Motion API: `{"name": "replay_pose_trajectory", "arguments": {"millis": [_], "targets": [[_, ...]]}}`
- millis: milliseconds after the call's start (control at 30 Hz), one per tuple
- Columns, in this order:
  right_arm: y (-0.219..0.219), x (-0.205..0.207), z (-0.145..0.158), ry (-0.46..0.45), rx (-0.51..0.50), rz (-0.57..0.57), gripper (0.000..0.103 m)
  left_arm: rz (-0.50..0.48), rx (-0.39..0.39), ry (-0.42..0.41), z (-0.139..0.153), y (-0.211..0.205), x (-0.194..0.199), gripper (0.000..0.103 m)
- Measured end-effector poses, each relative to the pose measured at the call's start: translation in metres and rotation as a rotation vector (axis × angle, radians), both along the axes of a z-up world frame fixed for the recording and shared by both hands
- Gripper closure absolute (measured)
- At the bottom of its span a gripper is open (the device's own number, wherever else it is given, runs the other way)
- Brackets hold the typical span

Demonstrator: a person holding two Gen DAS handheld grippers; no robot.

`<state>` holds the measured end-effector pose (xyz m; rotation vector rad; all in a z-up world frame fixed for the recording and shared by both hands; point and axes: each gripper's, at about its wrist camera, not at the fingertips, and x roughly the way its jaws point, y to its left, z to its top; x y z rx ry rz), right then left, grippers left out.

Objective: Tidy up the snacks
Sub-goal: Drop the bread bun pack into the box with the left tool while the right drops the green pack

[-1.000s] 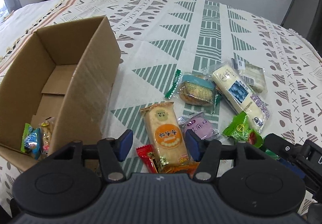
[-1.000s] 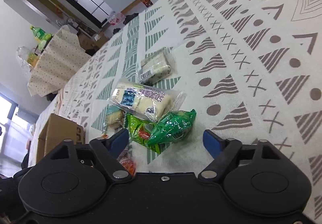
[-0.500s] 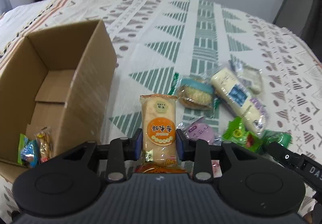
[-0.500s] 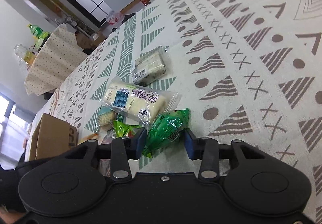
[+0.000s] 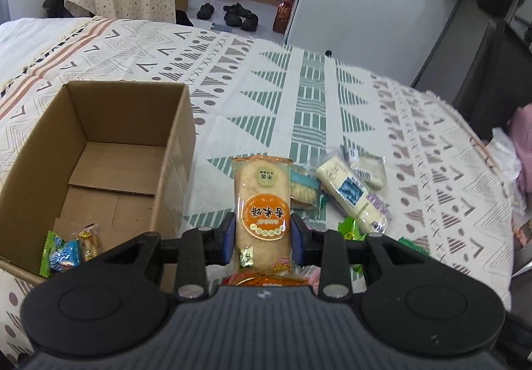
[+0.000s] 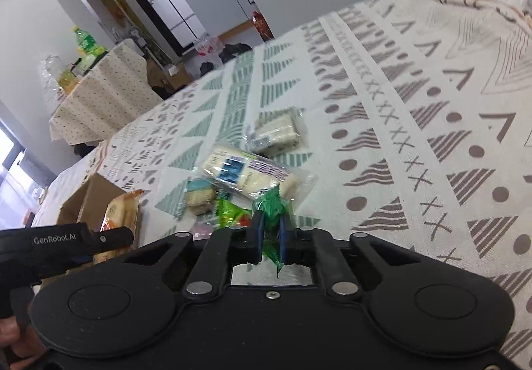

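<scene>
My left gripper is shut on a long orange rice-cracker packet and holds it up above the patterned tablecloth, just right of an open cardboard box. Two small snack packets lie in the box's near corner. My right gripper is shut on a green snack packet, lifted a little over the cloth. The rice-cracker packet also shows at the left of the right wrist view.
Loose snacks lie on the cloth: a long white packet with a blue label, a small white packet, a blue-topped biscuit packet and green packets. The table edge curves away at the right. The left gripper's body is close beside my right one.
Both grippers closed on their packets and lifted them: the left took the rice-cracker packet off the cloth, the right squeezed tight on the green packet. Both views rose.
</scene>
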<state>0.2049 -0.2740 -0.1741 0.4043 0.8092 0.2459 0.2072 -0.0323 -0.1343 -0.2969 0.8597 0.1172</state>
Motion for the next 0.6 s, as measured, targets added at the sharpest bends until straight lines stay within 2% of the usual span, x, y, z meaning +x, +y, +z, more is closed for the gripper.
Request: {"name": "replay_pose_trajectory", "arguments": {"millis": [367, 600], "targets": [[0.035, -0.022, 0.040, -0.050, -0.063, 0.052, 0.095, 0.052, -0.076, -0.100, 0.030, 0.029, -0.025, 0.070], [0.073, -0.027, 0.068, -0.113, -0.079, 0.114, 0.095, 0.125, -0.131, -0.131, 0.037, 0.063, -0.035, 0.070]]}}
